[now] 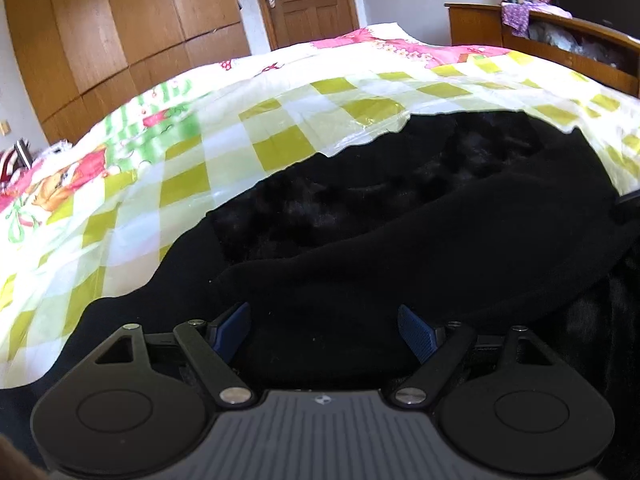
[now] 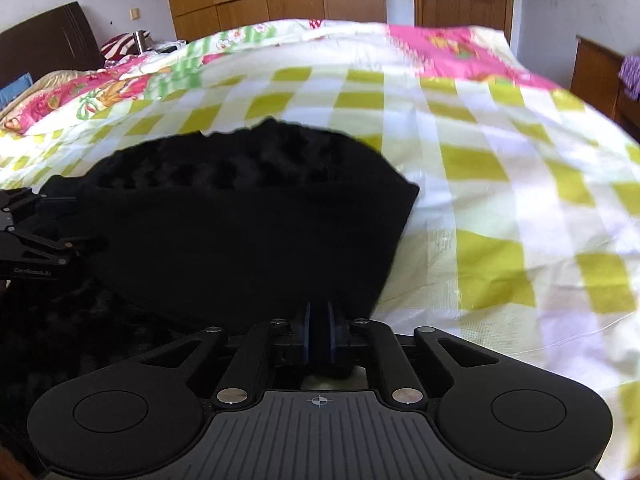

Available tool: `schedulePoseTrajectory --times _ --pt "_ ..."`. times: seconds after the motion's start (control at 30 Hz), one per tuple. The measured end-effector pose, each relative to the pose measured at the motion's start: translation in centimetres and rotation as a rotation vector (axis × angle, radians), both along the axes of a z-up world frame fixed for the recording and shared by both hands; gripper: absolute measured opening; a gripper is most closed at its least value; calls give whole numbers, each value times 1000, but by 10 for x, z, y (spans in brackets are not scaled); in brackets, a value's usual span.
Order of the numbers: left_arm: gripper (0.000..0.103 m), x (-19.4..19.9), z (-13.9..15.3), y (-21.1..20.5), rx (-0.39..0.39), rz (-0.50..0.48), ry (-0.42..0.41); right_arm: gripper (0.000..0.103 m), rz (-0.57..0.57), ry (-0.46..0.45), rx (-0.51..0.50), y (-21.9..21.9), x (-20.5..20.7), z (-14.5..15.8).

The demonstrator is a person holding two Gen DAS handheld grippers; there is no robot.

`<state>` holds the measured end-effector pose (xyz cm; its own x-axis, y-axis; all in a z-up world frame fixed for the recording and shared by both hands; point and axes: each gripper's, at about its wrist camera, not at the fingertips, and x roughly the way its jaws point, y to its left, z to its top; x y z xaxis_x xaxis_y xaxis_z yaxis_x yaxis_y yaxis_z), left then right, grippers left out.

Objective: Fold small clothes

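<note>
Both views sit low on hand-held grippers and look forward and down along their fingers, close over a bed. The left wrist camera faces across the black garment [image 1: 400, 220] toward a wooden door [image 1: 308, 0] and a wardrobe [image 1: 120, 20], with a wooden cabinet [image 1: 560, 40] at far right. The right wrist camera, beside it, faces the same wall, the headboard [image 2: 48, 40] at its far left. Both share the garment, the checked bedcover [image 2: 500, 160], door and wardrobe; the left gripper [image 2: 28, 236] shows at the right view's left edge.
</note>
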<state>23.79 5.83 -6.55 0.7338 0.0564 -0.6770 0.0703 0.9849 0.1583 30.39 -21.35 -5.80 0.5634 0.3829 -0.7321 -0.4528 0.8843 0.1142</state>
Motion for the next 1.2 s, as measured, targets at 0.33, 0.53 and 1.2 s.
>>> schedulePoseTrajectory --times 0.33,0.53,1.2 --pt "94 -16 0 1 5 -1 -36 12 -35 -57 -41 9 -12 18" --pt "96 -19 -7 18 -55 50 -24 16 -99 -52 -79 8 -12 21" --pt "97 -62 -4 59 -116 189 -41 16 74 -8 -185 113 -18 18"
